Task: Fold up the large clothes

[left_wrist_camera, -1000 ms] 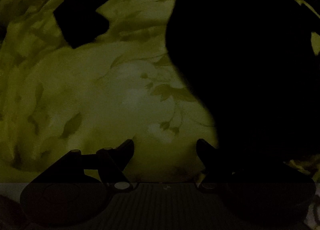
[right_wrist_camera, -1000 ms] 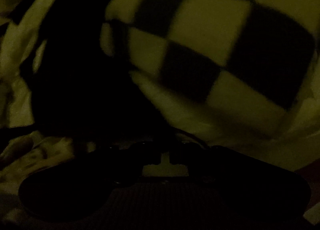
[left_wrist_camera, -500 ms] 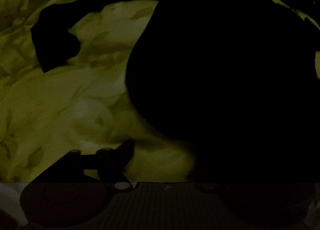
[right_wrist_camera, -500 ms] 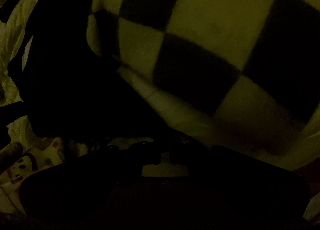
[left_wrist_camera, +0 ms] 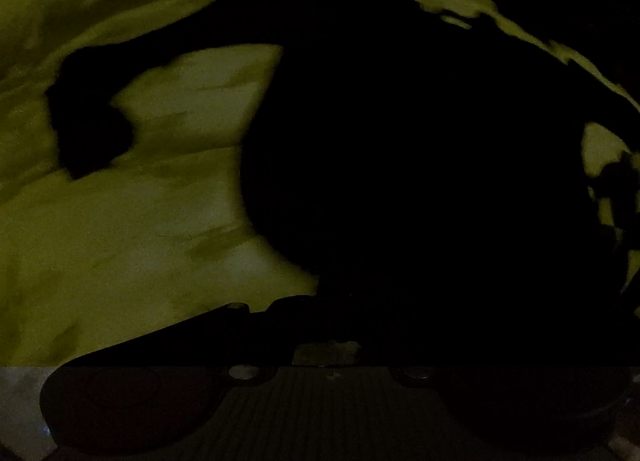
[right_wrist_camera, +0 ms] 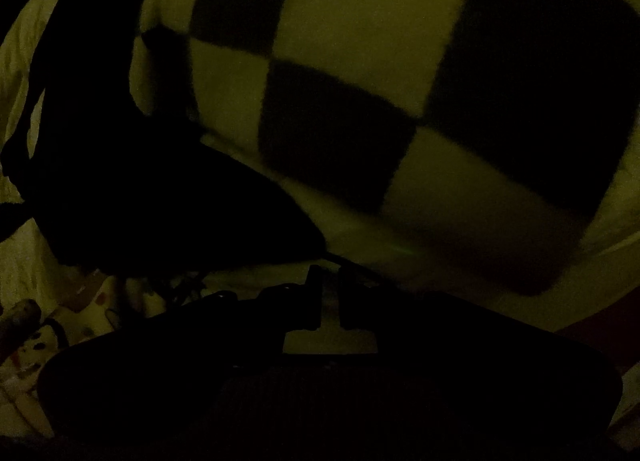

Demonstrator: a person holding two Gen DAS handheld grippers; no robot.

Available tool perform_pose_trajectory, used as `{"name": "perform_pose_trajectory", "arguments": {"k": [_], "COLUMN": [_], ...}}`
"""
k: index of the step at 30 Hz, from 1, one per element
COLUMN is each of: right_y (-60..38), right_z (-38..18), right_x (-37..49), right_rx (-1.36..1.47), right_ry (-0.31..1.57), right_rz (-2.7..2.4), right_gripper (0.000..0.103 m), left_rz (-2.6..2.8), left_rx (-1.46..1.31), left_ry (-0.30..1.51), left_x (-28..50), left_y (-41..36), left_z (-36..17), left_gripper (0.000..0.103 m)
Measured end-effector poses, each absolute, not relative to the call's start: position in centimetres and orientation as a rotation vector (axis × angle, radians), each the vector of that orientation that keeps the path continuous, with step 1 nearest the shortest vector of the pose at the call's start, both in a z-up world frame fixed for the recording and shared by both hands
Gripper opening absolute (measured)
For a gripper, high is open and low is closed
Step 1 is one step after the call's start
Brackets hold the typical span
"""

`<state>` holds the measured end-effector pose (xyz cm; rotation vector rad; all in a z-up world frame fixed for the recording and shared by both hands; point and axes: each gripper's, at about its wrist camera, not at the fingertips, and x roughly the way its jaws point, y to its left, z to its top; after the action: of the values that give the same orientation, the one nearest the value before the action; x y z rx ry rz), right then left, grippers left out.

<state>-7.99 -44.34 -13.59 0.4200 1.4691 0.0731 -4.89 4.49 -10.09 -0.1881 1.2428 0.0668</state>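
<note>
At the bottom of the left wrist view the left claw [left_wrist_camera: 340, 325] has just been closing, and its tips vanish into the dark garment [left_wrist_camera: 420, 165], so it looks clamped on that cloth. In the right wrist view the right claw [right_wrist_camera: 329, 297] stands almost closed; whether any cloth lies in that thin gap I cannot tell. Beyond, the dark garment fills the centre and right of the left view, one sleeve [left_wrist_camera: 92, 129] reaching to the left, spread over a pale bedsheet [left_wrist_camera: 120, 241]. A checkered blanket [right_wrist_camera: 360, 73] covers the upper right. Folding seems barely begun.
</note>
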Motion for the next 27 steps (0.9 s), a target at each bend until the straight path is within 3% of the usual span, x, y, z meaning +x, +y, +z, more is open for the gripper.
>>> {"name": "perform_pose_trajectory", "arguments": {"k": [4, 6, 7, 10, 16, 21, 24, 27], "right_y": [-43.7, -43.6, -43.2, -42.4, -42.3, -43.7, -44.2, -43.9], "right_z": [-13.2, -13.1, -13.1, -12.8, -11.8, -12.2, -11.9, -11.2], "right_x": [-7.6, -7.5, -7.2, -6.5, -6.6, -7.2, -7.1, -6.7], "right_rx": [0.428, 0.437, 0.429, 0.373, 0.298, 0.324, 0.327, 0.305], "right_ry": [1.482, 1.476, 1.474, 1.478, 1.468, 1.498, 1.507, 1.499], "right_rz": [0.077, 0.096, 0.104, 0.126, 0.142, 0.08, 0.05, 0.068], "right_gripper": [0.014, 0.014, 0.014, 0.022, 0.038, 0.04, 0.04, 0.042], "left_rz": [0.189, 0.22, 0.231, 0.233, 0.0, 0.003, -0.069, -0.042], "left_rx": [-0.259, -0.295, -0.314, -0.351, -0.271, -0.12, -0.207, -0.187], "left_ry": [1.283, 1.322, 1.319, 1.289, 1.266, 1.297, 1.298, 1.266], "left_x": [-9.2, -10.6, -11.0, -10.4, -6.5, -3.8, -3.7, -4.6], "left_y": [8.7, 10.2, 10.6, 10.1, 3.4, -0.2, 0.0, 0.1], "left_z": [-8.9, -9.3, -9.5, -9.8, -11.2, -13.4, -12.9, -10.8], "left_gripper": [0.046, 0.054, 0.07, 0.103, 0.103, 0.103, 0.058, 0.046]}}
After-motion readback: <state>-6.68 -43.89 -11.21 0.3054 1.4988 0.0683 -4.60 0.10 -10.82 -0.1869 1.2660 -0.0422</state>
